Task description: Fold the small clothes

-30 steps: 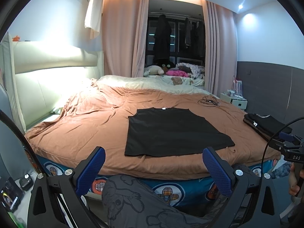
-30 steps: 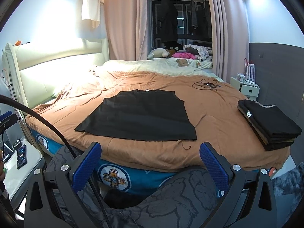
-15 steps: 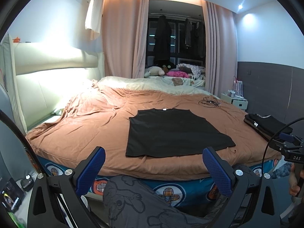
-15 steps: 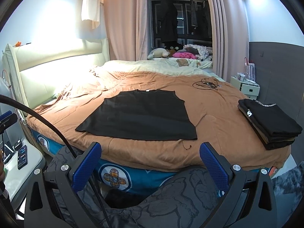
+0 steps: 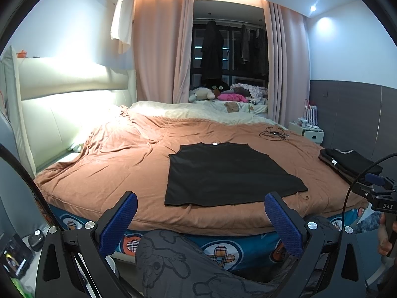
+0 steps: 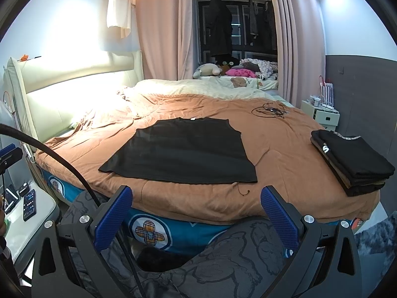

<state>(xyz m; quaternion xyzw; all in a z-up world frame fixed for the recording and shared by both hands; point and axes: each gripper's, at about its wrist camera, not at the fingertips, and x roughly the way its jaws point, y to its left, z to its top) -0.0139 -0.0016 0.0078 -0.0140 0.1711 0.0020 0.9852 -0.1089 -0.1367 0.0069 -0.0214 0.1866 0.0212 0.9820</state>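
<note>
- The left tongs (image 5: 200,217) are spread wide with nothing between their blue pads, held in the air short of the near edge of the bed (image 5: 104,164).
- The right tongs (image 6: 196,211) are likewise wide apart and empty, also short of the bed's near edge; the right-hand tool also shows at the right edge of the left wrist view, gripped by a hand (image 5: 385,236).
- A black T-shirt (image 5: 223,173) lies flat on the brown bedcover (image 5: 119,159), collar (with a small white label) toward the far side, hem toward the near edge. Its sleeves look already turned in, so the outline is roughly a trapezoid, though I cannot tell this for sure.
- Neither pair of tongs touches the shirt; both are apart from it, on the near side.
- A stack of folded dark clothes (image 6: 352,161) sits at the right part of the bed, well apart from the flat shirt.
- A tangle of black cable (image 6: 269,110) lies on the cover beyond the shirt, toward the far right.
- The person's knees in grey printed trousers (image 6: 248,253) show below both tools, against the blue patterned bed side (image 6: 151,228).
- A phone (image 6: 29,204) rests on a small white desk (image 6: 44,204) at the left (seen from the right wrist).
</note>
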